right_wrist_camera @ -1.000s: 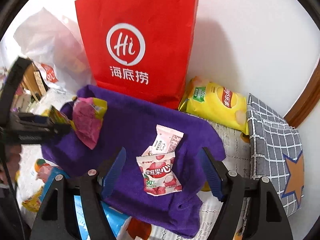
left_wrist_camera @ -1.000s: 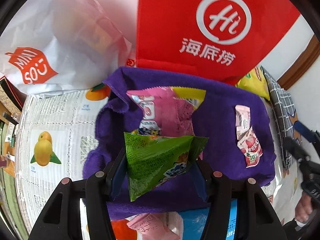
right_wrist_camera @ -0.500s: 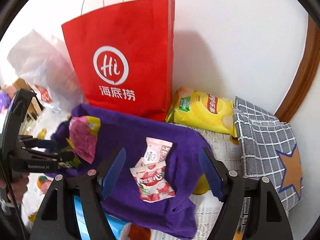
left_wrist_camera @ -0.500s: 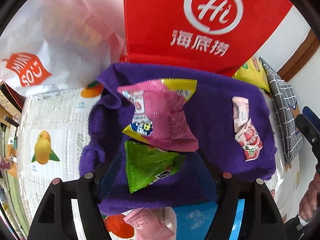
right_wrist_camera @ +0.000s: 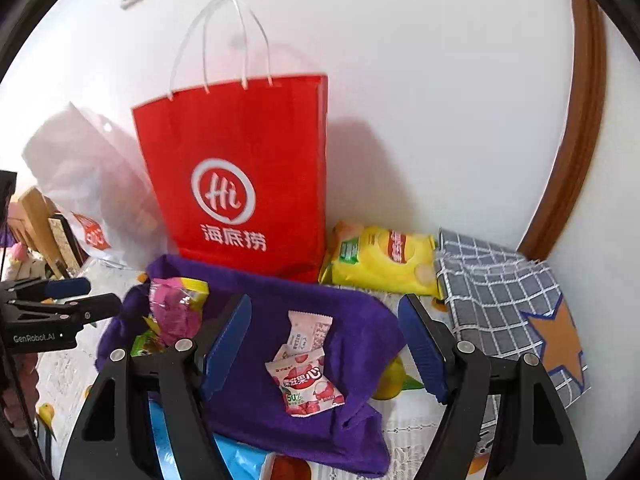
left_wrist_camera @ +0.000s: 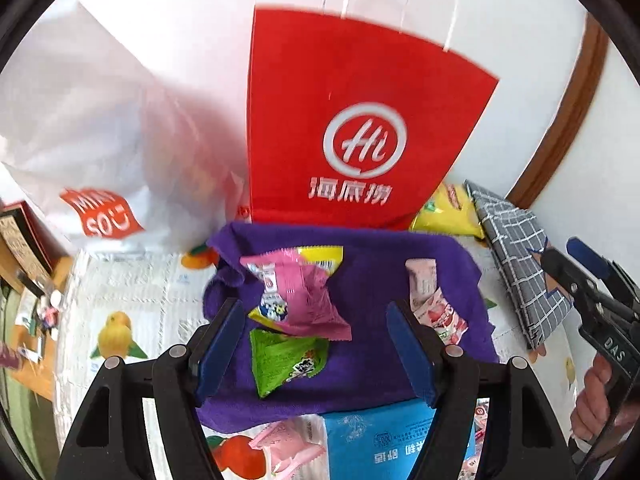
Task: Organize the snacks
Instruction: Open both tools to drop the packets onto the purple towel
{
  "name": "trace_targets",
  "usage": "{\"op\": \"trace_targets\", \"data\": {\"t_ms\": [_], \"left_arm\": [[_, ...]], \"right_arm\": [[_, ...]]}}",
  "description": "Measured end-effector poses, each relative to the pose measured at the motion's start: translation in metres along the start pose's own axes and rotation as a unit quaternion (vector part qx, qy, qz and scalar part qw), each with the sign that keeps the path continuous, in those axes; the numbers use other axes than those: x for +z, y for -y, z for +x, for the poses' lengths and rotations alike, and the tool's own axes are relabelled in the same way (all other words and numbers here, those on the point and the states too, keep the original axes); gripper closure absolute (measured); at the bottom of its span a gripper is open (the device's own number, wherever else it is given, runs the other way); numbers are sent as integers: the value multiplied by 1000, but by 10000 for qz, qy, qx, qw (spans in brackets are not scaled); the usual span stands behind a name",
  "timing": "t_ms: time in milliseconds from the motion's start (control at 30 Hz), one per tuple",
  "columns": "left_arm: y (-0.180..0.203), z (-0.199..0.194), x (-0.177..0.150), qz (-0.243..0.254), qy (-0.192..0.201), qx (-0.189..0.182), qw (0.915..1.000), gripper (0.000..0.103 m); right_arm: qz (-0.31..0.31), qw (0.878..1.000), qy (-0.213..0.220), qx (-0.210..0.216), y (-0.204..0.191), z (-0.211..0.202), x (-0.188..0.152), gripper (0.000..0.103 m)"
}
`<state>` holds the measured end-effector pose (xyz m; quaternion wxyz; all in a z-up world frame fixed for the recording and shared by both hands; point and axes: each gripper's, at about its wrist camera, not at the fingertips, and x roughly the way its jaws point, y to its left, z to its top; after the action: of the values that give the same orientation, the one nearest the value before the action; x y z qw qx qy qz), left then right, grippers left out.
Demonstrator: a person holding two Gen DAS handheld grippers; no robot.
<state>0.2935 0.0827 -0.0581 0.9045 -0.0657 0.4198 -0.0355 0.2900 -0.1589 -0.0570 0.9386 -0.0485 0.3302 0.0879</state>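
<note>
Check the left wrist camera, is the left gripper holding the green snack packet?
No, the green snack packet lies loose on the purple cloth between the open jaws of the left gripper, with clear gaps on both sides.

The red paper bag (right_wrist_camera: 236, 184) says "Hi" and "海底捞". The white bag (left_wrist_camera: 100, 216) at left says "MINISO". The pink snack pack (right_wrist_camera: 306, 386) says "50%".

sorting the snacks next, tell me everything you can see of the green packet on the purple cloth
The green packet is a small, crinkly foil-look pouch, bright green with a dark printed label near its lower right. It lies flat and slightly crumpled on the purple cloth, sealed as far as shows. The pink packet overlaps its top edge. It sits between the open fingers of the left hand-held gripper, which do not touch it. In the right wrist view only a green sliver shows.
</note>
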Motion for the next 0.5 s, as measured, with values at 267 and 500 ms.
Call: {"op": "trace_targets", "data": {"t_ms": [267,500], "left_arm": [[-5,-30,0,-168,247,-262,9992,31],[1,-47,-3,-72,407,-314,9987,31]], "right_arm": [[226,9993,-280,12,22,-27,-53,27],[462,9934,-1046,83,44,-15,-123,37]]}}
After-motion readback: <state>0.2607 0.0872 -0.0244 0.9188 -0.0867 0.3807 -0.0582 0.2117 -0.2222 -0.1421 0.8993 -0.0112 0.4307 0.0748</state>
